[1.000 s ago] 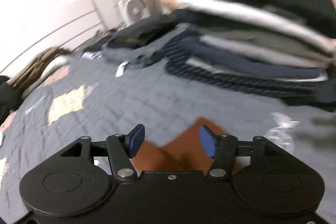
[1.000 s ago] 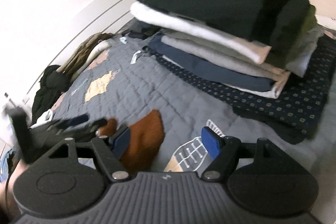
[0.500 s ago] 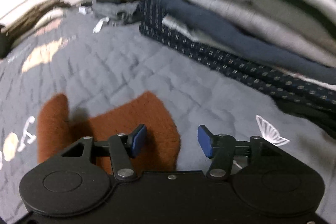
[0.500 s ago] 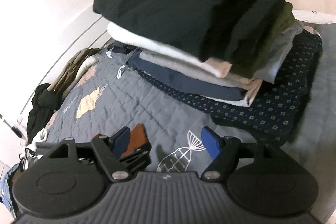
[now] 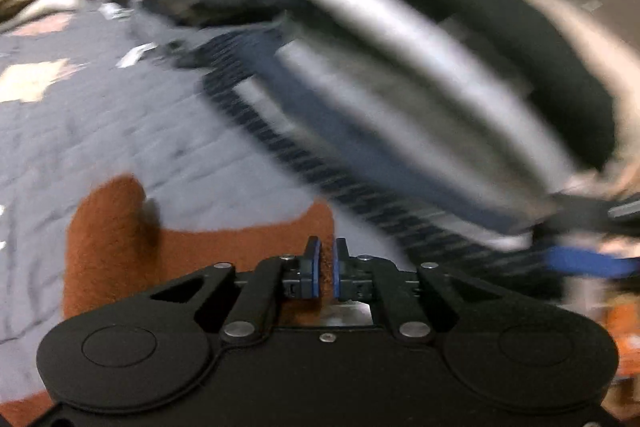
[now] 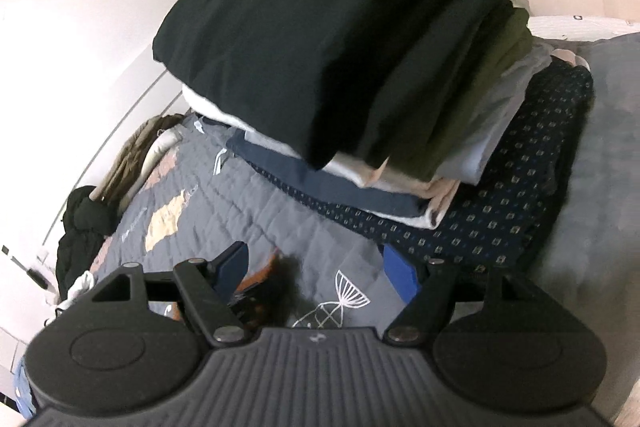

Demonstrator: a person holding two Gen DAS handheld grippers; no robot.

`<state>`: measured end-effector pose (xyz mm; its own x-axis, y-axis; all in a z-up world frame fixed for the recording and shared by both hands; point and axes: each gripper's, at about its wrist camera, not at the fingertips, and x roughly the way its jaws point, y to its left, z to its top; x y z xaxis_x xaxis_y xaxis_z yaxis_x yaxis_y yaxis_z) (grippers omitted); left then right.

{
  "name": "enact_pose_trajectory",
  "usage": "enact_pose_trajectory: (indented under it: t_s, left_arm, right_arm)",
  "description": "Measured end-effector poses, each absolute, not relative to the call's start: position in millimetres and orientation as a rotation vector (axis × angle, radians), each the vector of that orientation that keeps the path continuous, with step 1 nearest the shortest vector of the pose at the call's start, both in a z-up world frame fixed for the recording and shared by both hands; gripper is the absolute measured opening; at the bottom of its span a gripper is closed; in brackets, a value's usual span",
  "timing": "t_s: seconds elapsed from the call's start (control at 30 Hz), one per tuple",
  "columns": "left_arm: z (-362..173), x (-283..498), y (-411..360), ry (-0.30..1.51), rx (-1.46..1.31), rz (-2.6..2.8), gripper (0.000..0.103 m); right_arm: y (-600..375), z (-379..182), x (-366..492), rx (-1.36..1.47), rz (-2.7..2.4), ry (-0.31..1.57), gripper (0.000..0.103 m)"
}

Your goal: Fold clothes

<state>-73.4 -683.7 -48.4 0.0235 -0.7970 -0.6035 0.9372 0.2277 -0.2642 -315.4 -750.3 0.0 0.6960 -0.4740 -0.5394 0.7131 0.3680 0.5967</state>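
Grey quilted bed (image 6: 256, 215) carries a rust-brown garment (image 5: 200, 251), its edge pinched in the left tool (image 5: 325, 265), so a fold seems underway; right tool (image 6: 316, 267) gapes wide, empty.

Left wrist view, low and close over the grey quilt (image 5: 80, 131), faces the blurred stack of folded clothes (image 5: 420, 87); right wrist view, higher, faces the same stack (image 6: 340, 47) across the quilt (image 6: 248, 203), both showing the rust-brown garment (image 5: 192, 251).
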Motion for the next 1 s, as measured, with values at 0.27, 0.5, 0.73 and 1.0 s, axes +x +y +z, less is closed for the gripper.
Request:
enact_pose_trajectory:
  t_s: [0.27, 0.5, 0.73, 1.0]
  left_arm:
    - [-57, -124, -653, 0.827, 0.293, -1.497, 0.009]
    - [-25, -104, -517, 0.715, 0.31, -1.349, 0.053]
    - [28, -41, -294, 0.655, 0.302, -0.91, 0.061]
    - [47, 22, -56, 0.597, 0.382, -0.257, 0.075]
  right_arm:
    - [-759, 11, -338, 0.913, -0.822, 0.241, 0.074]
    - [-753, 13, -325, 0.888, -0.773, 0.268, 0.074]
    - [-707, 25, -267, 0.783, -0.599, 0.34, 0.074]
    - [-596, 26, -170, 0.604, -0.348, 0.485, 0.074]
